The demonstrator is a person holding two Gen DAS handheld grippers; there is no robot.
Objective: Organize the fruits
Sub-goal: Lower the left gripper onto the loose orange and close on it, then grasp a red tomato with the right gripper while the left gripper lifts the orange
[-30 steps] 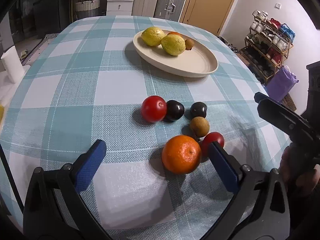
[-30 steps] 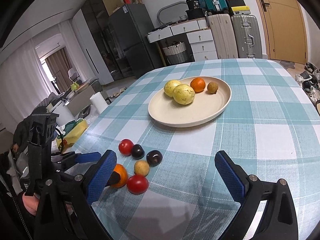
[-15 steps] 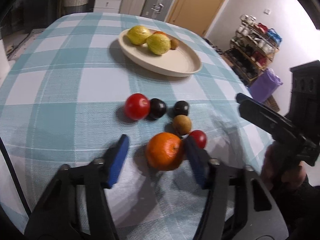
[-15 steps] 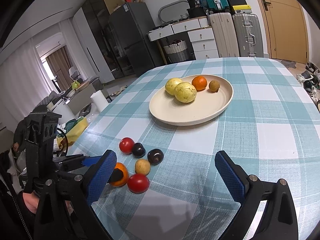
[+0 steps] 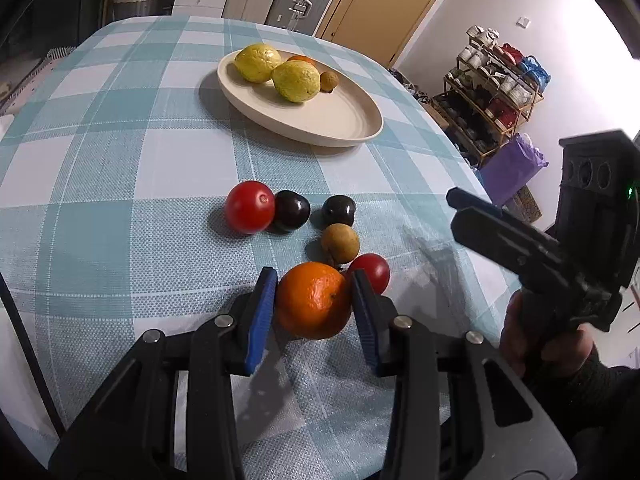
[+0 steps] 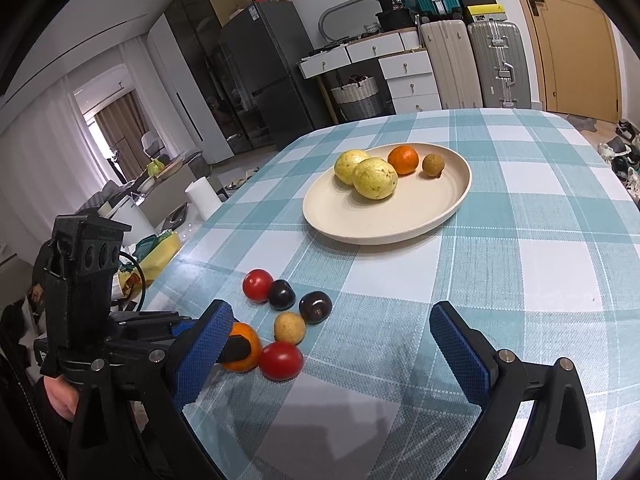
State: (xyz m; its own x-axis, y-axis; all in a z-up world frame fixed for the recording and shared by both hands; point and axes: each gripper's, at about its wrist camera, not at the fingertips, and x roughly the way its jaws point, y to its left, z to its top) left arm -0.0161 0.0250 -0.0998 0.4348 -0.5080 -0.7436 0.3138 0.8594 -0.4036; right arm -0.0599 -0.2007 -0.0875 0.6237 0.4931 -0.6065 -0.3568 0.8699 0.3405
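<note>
My left gripper (image 5: 314, 280) is shut on an orange mandarin (image 5: 312, 300) that rests on the checked tablecloth; the mandarin also shows in the right wrist view (image 6: 242, 346). Beside it lie two red tomatoes (image 5: 250, 207) (image 5: 370, 272), two dark plums (image 5: 291, 211) (image 5: 339, 210) and a brown longan (image 5: 340, 243). A cream plate (image 5: 344, 120) farther back holds two yellow fruits (image 5: 258, 62), a mandarin and a longan. My right gripper (image 6: 332, 340) is open and empty above the table, right of the loose fruit.
The table's right edge (image 5: 460, 148) drops toward a shoe rack (image 5: 492, 92) and a purple bag. The right gripper also shows at the right of the left wrist view (image 5: 520, 240). Suitcases, drawers and a door stand beyond the far end.
My left gripper moved forward around the mandarin and closed from wide open until both pads press its sides. The right gripper stayed open and nearly still.
</note>
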